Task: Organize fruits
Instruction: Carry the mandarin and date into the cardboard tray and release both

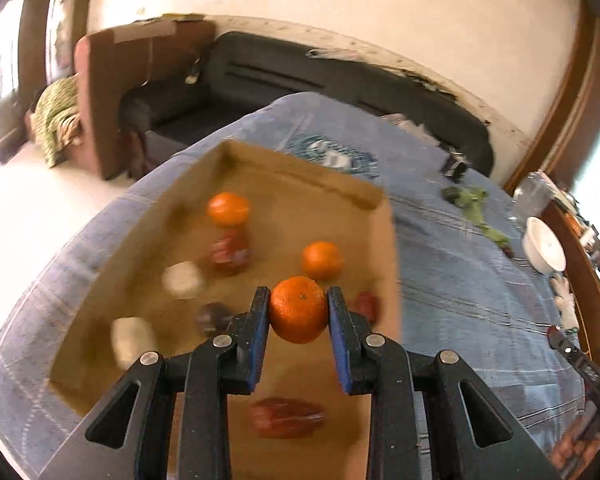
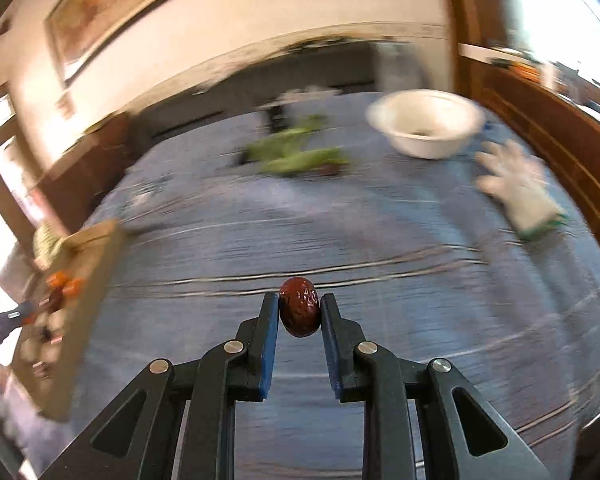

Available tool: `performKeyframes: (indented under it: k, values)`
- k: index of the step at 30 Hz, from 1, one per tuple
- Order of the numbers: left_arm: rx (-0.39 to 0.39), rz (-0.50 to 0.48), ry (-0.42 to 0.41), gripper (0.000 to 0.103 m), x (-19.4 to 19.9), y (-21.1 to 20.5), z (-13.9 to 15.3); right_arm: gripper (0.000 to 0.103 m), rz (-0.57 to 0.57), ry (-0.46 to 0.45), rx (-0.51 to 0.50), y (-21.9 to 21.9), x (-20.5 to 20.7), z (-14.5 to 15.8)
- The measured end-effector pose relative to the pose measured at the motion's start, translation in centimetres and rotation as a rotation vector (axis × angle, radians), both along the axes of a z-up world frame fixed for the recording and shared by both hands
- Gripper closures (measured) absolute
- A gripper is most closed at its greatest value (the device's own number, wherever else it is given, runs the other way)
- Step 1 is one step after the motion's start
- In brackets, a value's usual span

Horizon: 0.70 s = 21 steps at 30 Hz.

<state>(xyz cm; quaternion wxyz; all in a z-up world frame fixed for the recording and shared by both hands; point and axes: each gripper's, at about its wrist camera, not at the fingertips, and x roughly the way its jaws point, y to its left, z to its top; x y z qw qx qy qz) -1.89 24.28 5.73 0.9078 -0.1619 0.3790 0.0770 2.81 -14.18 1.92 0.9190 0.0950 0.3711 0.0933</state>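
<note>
Both hands are loaded — the left gripper (image 1: 299,307) has its jaws clamped on an orange (image 1: 298,309), held above the cardboard box (image 1: 384,240), while the right gripper (image 2: 299,308) pinches a wrinkled dark-red date (image 2: 299,306) over the blue cloth (image 2: 380,240). Early going, I'd say: two more oranges, red fruits and pale lumps lie in the box, and the white bowl (image 2: 426,124) looks almost empty — one dark speck inside. The orange is bright and round, the date glossy and oval.
</note>
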Motion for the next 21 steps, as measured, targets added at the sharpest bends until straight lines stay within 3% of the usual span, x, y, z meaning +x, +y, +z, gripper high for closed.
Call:
performKeyframes:
  k: [5, 11, 16, 21]
  values:
    - [0.026, 0.03, 0.053, 0.075, -1.2, 2.5, -1.0, 0.079, 0.22, -0.012, 0.019, 9.1, -1.3, 1.7]
    - [0.056, 0.057, 0.094, 0.075, -1.8, 4.2, -2.4, 0.079, 0.444, 0.006, -0.017, 19.7, -2.6, 1.3]
    - [0.022, 0.063, 0.1, 0.075, -1.9, 5.5, -3.1, 0.079, 0.541, 0.013, -0.065, 25.6, -2.8, 0.3]
    - [-0.036, 0.061, 0.075, 0.075, -2.4, 6.7, -3.0, 0.079, 0.567, 0.003, -0.118, 28.5, -2.2, -0.9]
